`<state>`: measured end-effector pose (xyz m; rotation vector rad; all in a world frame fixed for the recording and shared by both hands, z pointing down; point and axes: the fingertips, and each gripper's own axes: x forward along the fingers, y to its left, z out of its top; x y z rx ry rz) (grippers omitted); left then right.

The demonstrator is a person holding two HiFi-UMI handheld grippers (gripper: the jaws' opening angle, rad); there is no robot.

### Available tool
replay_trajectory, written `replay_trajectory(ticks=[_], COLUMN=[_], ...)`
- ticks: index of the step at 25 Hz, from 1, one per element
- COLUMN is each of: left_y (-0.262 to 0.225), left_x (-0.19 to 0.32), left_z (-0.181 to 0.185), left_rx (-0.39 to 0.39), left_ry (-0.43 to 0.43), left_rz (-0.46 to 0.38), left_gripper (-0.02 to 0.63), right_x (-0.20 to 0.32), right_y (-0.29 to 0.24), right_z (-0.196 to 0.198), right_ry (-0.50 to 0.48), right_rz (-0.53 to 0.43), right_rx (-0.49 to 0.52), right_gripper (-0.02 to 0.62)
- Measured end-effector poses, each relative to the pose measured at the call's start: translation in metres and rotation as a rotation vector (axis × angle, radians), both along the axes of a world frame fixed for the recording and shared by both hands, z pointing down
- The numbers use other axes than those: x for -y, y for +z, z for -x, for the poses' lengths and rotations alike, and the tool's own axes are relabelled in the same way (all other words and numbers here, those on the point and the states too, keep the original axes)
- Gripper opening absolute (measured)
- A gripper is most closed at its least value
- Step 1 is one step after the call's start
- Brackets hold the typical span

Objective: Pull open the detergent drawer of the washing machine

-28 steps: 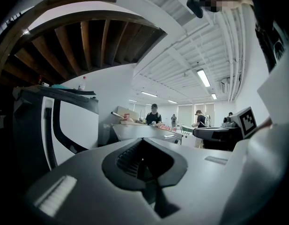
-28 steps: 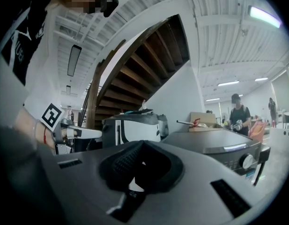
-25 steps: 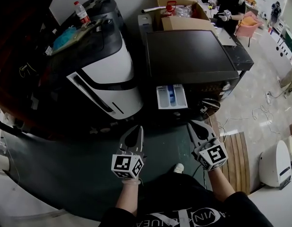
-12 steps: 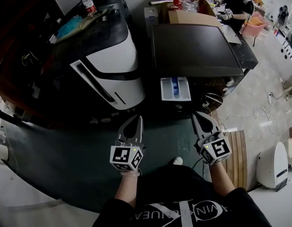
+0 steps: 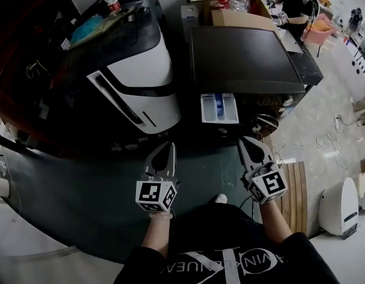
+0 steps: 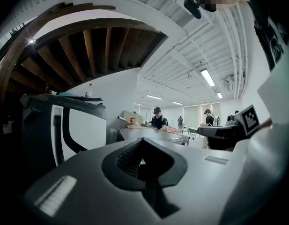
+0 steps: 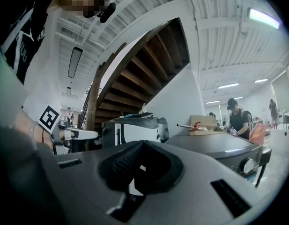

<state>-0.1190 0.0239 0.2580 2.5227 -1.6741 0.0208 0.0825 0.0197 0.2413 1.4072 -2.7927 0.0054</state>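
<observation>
As we look down in the head view, the detergent drawer sticks out of the washing machine front. It sits at 1 o'clock from the L gripper & 11 o'clock from the R gripper, well apart from both. In the left gripper view, we see L's fingers closed w/ nothing btw them, machine top at 12 o'clock. In the right gripper view, R's fingers are closed too, empty, machine at 3 o'clock.
</observation>
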Motion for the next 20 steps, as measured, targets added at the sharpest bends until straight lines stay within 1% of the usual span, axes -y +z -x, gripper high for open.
replay_trajectory(ticks=[14, 20], left_y=[0.006, 0.011], left_x=[0.009, 0.017], left_z=[-0.009, -0.011], left_rx=[0.003, -0.004], left_ry=[0.014, 0.014], left_rz=[0.022, 0.029], left_gripper=[0.009, 0.009], right_x=[0.003, 0.008], right_y=[0.002, 0.013], right_z=[-0.002, -0.005], right_ry=[-0.007, -0.010], right_rz=[0.033, 0.034], right_rx=[0.021, 0.002], right_gripper=[0.011, 0.011])
